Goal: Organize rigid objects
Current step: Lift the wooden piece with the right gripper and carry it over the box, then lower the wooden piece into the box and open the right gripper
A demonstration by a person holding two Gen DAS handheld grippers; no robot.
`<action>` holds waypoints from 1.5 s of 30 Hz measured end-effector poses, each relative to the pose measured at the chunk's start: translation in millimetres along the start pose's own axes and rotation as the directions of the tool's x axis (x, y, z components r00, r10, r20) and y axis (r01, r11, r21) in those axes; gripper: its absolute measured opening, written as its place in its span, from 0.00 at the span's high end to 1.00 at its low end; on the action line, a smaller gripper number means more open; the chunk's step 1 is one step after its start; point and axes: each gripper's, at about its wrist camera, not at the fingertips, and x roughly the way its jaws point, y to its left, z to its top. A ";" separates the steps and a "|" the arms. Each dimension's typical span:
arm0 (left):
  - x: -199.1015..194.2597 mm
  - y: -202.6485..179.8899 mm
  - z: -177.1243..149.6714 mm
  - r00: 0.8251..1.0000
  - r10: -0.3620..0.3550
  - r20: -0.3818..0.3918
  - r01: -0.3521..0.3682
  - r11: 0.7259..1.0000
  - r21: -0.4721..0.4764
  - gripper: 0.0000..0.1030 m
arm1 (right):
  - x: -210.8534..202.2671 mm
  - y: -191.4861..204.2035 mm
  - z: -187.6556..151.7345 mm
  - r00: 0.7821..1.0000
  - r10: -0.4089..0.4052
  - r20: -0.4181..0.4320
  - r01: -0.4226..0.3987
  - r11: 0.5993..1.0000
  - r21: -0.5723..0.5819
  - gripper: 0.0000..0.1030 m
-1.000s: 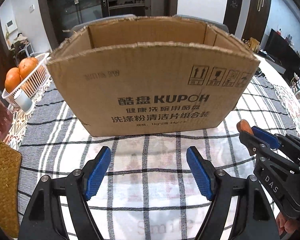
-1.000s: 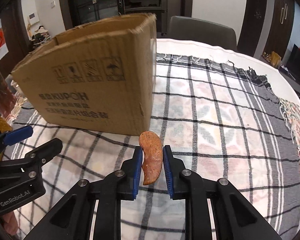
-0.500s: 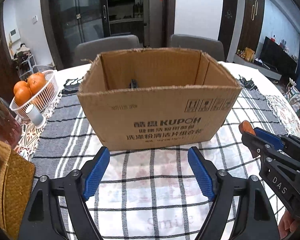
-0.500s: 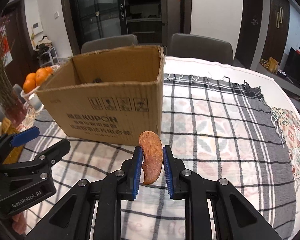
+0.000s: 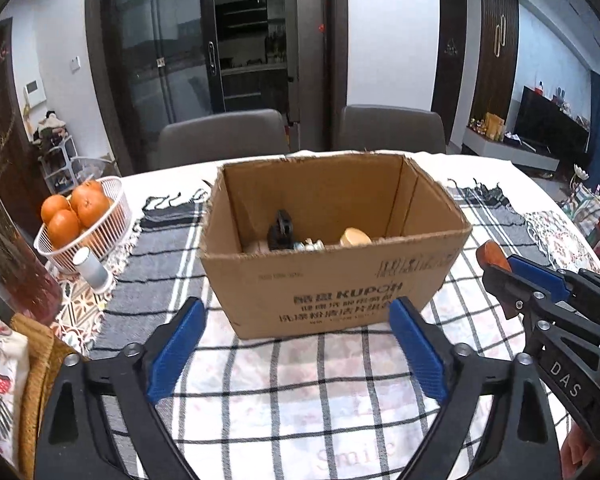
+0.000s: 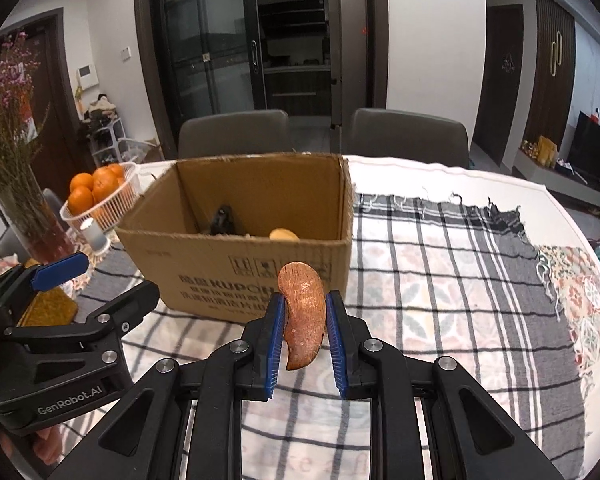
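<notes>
carrying the wooden piece to the box

the right tongs point(image 6: 302, 330) are gripping the curved wooden piece point(image 6: 302, 312) before the cardboard box point(image 5: 332, 280); the left tongs point(image 5: 296, 354) are opening wide, holding nothing. i would be clearing the near rim before releasing

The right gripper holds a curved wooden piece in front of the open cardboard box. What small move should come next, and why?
Probably carry the right gripper forward over the cardboard box, then release. It is shut on the curved wooden piece, which is still outside, in front of the near wall. The box top is open and small items already lie inside. The left gripper is opening with nothing between its jaws.
</notes>
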 end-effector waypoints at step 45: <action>16.2 60.1 62.0 0.989 0.118 0.085 -0.112 0.991 -0.070 0.00 | 48.6 30.9 73.6 0.999 0.020 0.044 -0.022 0.999 0.040 0.71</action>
